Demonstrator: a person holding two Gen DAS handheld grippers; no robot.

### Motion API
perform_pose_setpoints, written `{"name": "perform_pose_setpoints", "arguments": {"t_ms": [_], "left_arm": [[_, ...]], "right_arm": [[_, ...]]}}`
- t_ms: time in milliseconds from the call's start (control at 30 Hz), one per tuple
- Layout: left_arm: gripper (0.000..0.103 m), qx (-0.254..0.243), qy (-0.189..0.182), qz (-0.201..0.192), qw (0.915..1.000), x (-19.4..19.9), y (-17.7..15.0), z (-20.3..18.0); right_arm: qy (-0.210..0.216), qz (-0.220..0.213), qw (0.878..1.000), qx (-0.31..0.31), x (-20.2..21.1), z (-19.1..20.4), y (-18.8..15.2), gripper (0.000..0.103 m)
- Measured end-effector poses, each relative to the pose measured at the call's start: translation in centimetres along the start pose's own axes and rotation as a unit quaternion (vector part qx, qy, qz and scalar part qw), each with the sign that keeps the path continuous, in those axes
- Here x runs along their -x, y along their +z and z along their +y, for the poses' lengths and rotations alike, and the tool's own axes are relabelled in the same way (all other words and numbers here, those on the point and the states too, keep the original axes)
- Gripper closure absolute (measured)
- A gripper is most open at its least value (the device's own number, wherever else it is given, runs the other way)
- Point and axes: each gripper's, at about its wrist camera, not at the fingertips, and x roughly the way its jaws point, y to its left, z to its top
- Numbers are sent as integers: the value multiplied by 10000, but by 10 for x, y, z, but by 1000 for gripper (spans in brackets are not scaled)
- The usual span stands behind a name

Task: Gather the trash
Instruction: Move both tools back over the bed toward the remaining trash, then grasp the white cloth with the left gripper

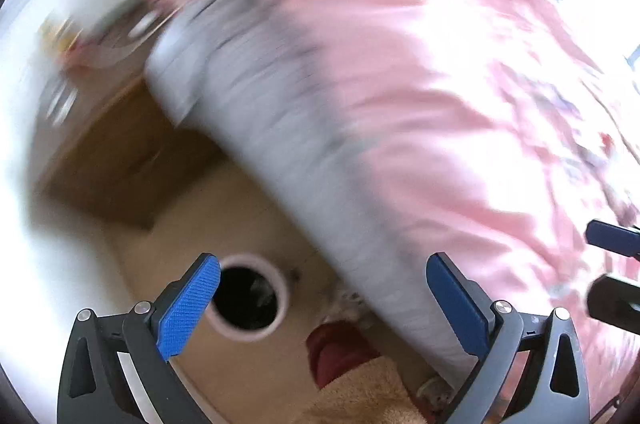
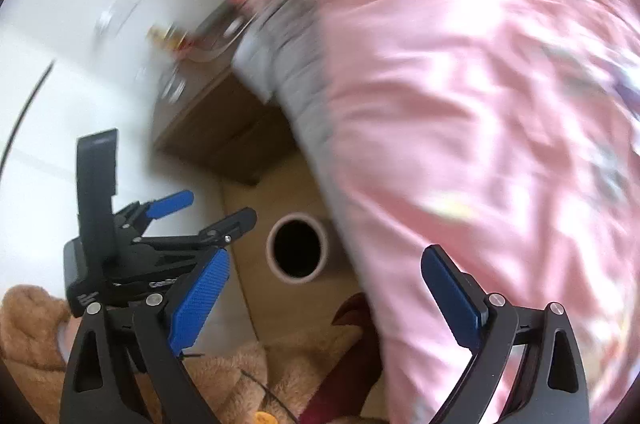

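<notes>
Above the bin (image 2: 298,250), beside the bed (image 2: 480,84), both grippers (left (image 1: 322,304), right (image 2: 324,300)) hung open-fingered and empty; next, locating further trash.

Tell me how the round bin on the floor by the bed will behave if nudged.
The bin looks light and thin-walled, so it would probably slide on the smooth floor. Standing upright and open-topped, a high push might tip it. If tipped, its round wall would likely roll.
</notes>
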Motion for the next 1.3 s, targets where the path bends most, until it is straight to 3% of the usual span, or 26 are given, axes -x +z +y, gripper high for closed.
{"name": "perform_pose_setpoints", "arguments": {"t_ms": [100,233,367,533,733,833,1067,1200,1300], "left_arm": [[0,-925,-416,-160,9947,14,22,-66],[0,-2004,-892,-193,9754,29,33,-152],[0,-2895,-1307,-148,9481,38,37,-238],[0,-3459,-1497,69,9262,39,17,-306],[0,-3508,-1458,233,9247,26,30,-361],[0,-3461,-1365,363,9275,10,46,-377],[0,-3254,-1342,560,9343,-32,84,-403],[0,-3340,-1453,618,9293,-52,97,-420],[0,-3513,-1310,642,9248,-71,103,-436]], "right_arm": [[-295,-474,9959,-715,51,-41,-21,6],[-626,-992,9778,-1737,112,-97,-59,3],[-930,-1544,9458,-2700,168,-146,-105,1],[-1029,-2009,9099,-3481,212,-189,-160,0],[-1076,-2444,8767,-4002,252,-233,-196,0],[-1040,-2562,8673,-4139,259,-252,-198,0],[-1010,-2403,8718,-4148,251,-279,-185,0],[-938,-2247,8717,-4253,241,-294,-179,0],[-866,-2129,8729,-4304,232,-304,-175,0]]}}
